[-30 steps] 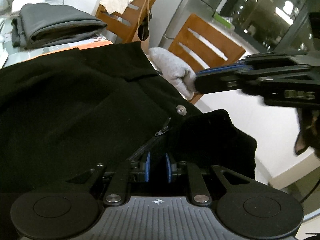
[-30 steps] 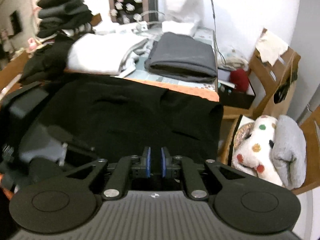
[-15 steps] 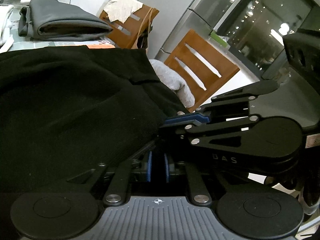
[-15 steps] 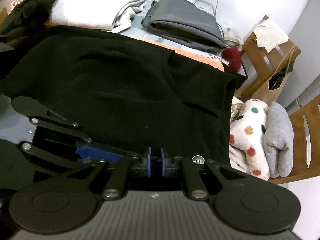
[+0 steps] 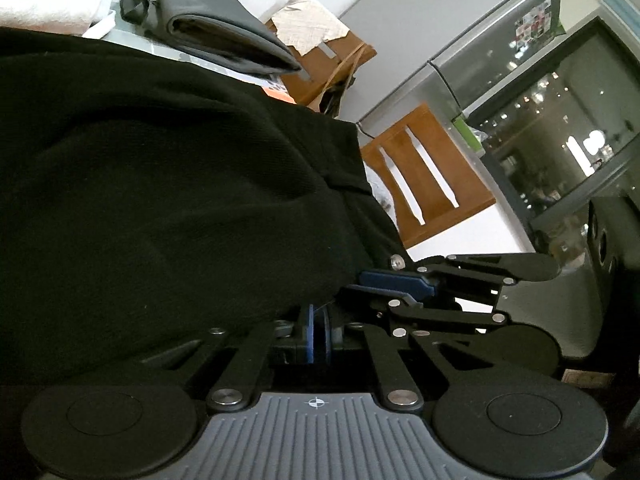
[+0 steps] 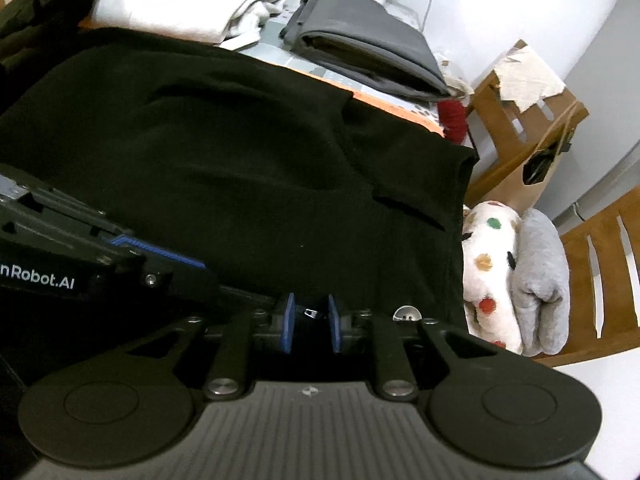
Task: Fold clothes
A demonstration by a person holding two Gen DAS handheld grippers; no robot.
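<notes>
Black trousers (image 5: 160,200) (image 6: 240,160) lie spread over the table, their waist nearest me. My left gripper (image 5: 318,332) is at the waist edge, its blue pads almost together and shut on a thin bit of the black cloth. It also shows at the left of the right wrist view, left gripper (image 6: 160,264). My right gripper (image 6: 311,326) sits just beside it at the fly. Its jaws are opening, with the zipper pull (image 6: 311,313) and dark cloth in the gap between the pads. The silver waist button (image 6: 406,314) (image 5: 397,262) lies right of it. The right gripper (image 5: 392,284) crosses the left wrist view.
A folded grey garment (image 6: 368,40) and white clothes (image 6: 180,0) lie at the table's far side. A spotted plush toy (image 6: 496,272) rests on a wooden chair (image 5: 424,176) past the right edge. Another chair with a paper bag (image 6: 532,160) stands behind it.
Both grippers have come down onto the trousers' waist and drawn close together. The left pads have closed on the cloth. The right pads stand slightly wider apart than before.
</notes>
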